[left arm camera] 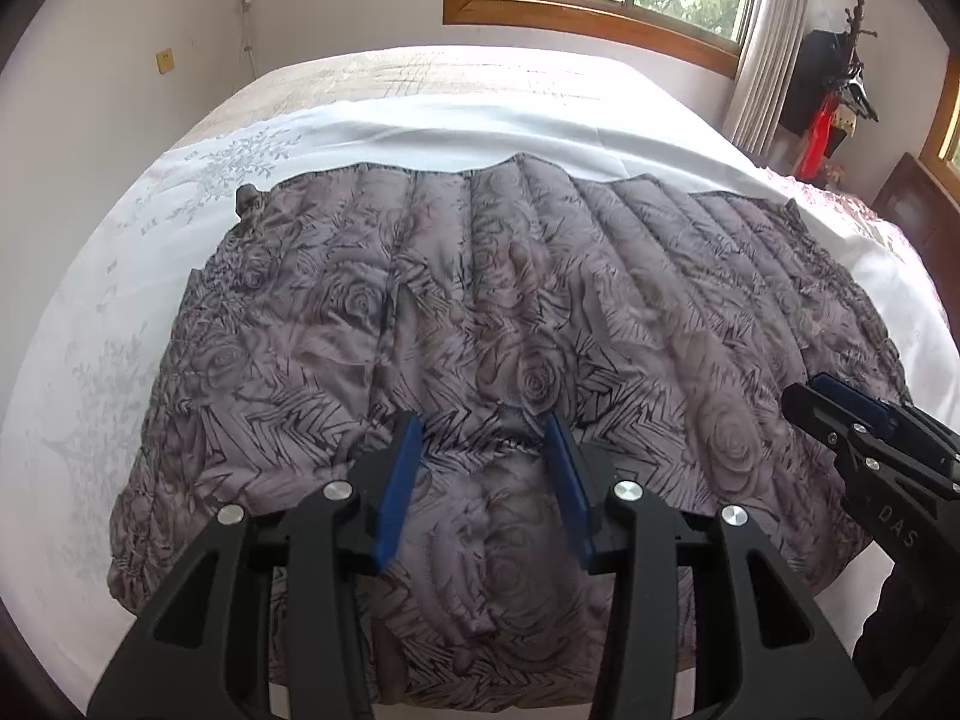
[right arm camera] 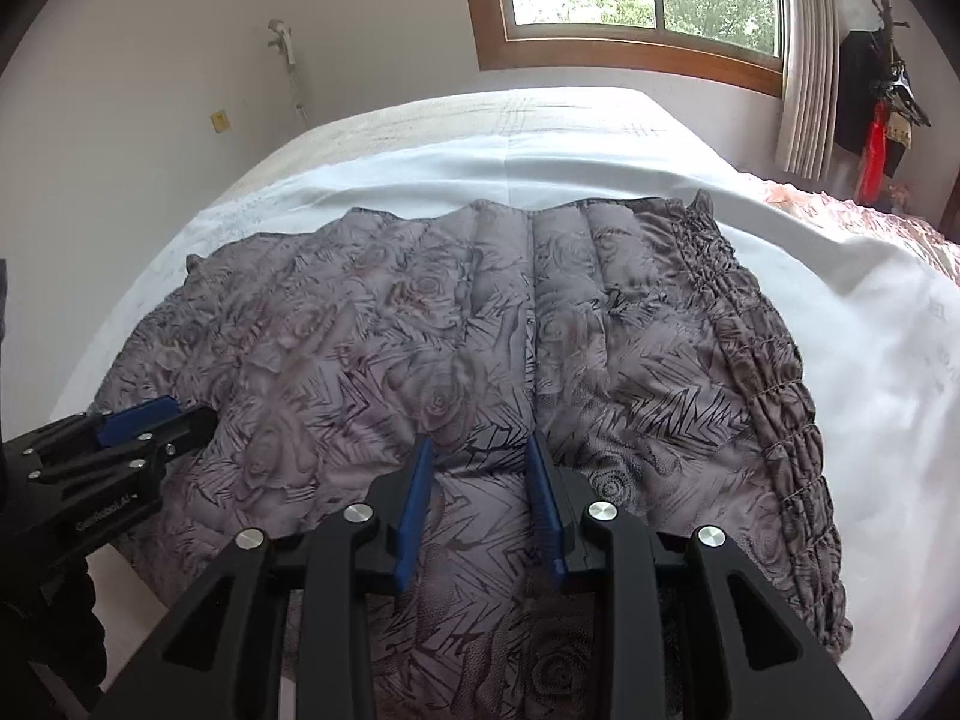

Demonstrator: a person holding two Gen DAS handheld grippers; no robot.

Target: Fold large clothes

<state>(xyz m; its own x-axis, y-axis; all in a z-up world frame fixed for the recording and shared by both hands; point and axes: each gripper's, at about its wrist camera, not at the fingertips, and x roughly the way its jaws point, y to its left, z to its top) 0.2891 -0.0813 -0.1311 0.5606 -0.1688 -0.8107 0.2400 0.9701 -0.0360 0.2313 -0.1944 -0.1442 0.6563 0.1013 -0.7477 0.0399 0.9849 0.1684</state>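
A grey quilted jacket with a rose print (left arm camera: 492, 300) lies spread on the white sheet of the bed (left arm camera: 420, 126). It also fills the right wrist view (right arm camera: 456, 336), with a gathered elastic edge (right arm camera: 774, 384) on its right side. My left gripper (left arm camera: 485, 429) is open, its blue pads just above the jacket's near part. My right gripper (right arm camera: 480, 450) is open too, over the near part of the jacket. Each gripper shows in the other's view: the right one (left arm camera: 840, 408) and the left one (right arm camera: 150, 420).
The bed runs back toward a wall with a wooden-framed window (right arm camera: 636, 6) and a curtain (right arm camera: 810, 60). A coat stand with dark and red clothes (left arm camera: 834, 90) stands at the far right. A pink bedspread (right arm camera: 852, 210) lies at the right.
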